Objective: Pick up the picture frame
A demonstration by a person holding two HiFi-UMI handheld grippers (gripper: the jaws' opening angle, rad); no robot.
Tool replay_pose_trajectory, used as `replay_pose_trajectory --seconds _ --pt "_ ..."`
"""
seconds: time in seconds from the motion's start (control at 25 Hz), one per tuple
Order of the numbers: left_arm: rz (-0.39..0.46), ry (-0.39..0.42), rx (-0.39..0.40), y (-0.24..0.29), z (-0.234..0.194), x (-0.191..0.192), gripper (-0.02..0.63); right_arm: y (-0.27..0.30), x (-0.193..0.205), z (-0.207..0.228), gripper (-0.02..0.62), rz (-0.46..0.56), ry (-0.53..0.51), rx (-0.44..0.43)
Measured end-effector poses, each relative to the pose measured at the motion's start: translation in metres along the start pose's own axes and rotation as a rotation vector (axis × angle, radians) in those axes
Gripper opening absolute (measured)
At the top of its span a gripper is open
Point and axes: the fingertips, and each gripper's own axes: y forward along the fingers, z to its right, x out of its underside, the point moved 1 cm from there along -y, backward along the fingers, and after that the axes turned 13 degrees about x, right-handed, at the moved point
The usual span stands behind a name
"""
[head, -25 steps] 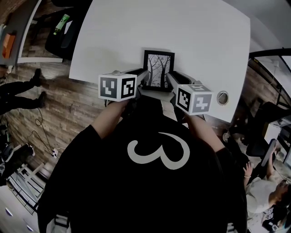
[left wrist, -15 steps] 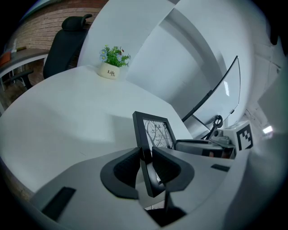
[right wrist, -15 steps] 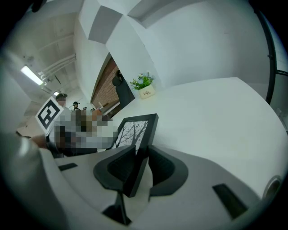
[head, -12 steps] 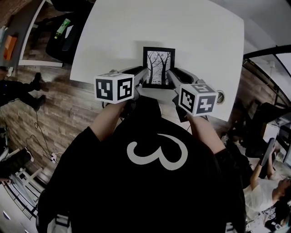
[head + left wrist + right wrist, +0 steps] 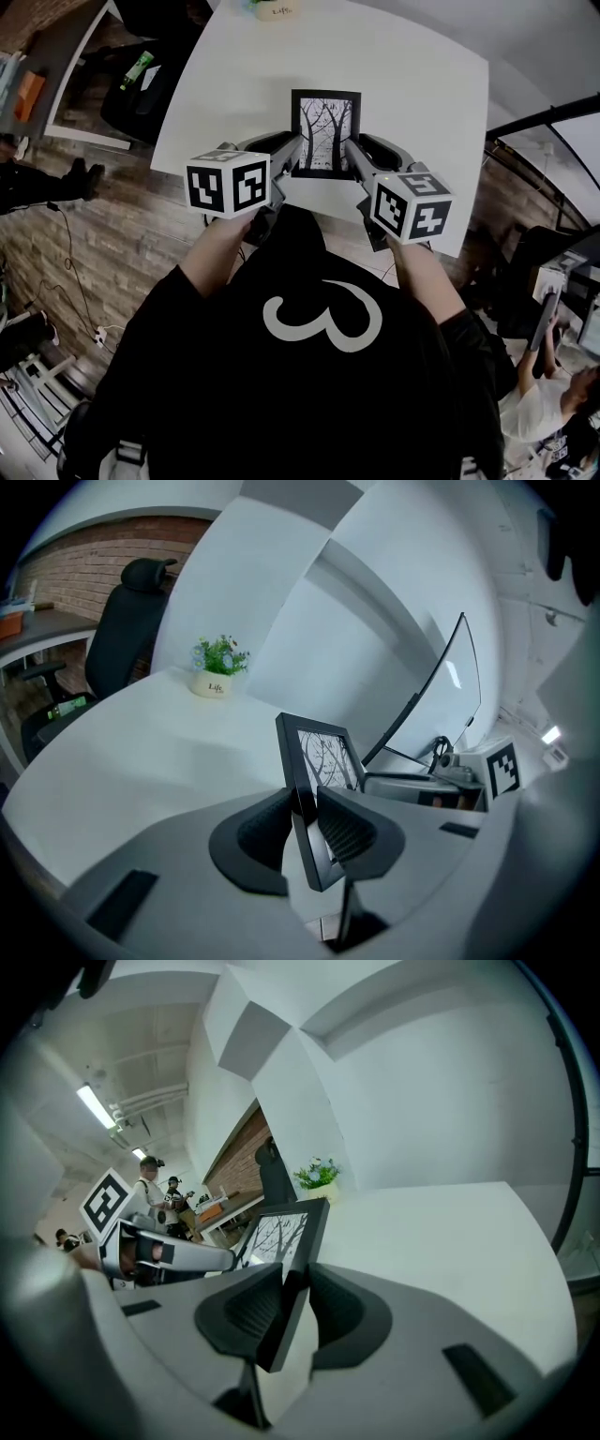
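White table [image 5: 403, 84] sits beneath the picture frame [image 5: 325, 133], seemingly lifted clear of it, with the left gripper [image 5: 294, 152] and right gripper [image 5: 353, 155] each clamping a side edge between their fingers [image 5: 349, 832], so the pickup looks essentially done.

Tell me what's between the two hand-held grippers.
The frame. The left hand-held gripper clamps its left edge and the right hand-held gripper clamps its right edge. The head view shows it best.
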Motion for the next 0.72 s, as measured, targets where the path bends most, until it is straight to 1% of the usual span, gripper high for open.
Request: replay_pose_trajectory --seconds 0.28,0.52,0.72 --pt "0.067 0.077 0.009 -0.024 0.037 -0.029 0.094 -0.036 -0.037 -0.012 0.101 0.078 -0.03 -0.012" --pt "0.142 0.139 0.025 -0.048 0.07 -0.051 0.094 -0.068 -0.063 -0.023 0.101 0.16 -0.039 -0.018" --pt "0.192 0.193 0.039 -0.063 0.088 -0.077 0.094 -0.087 -0.096 -0.032 0.101 0.232 -0.075 -0.019"
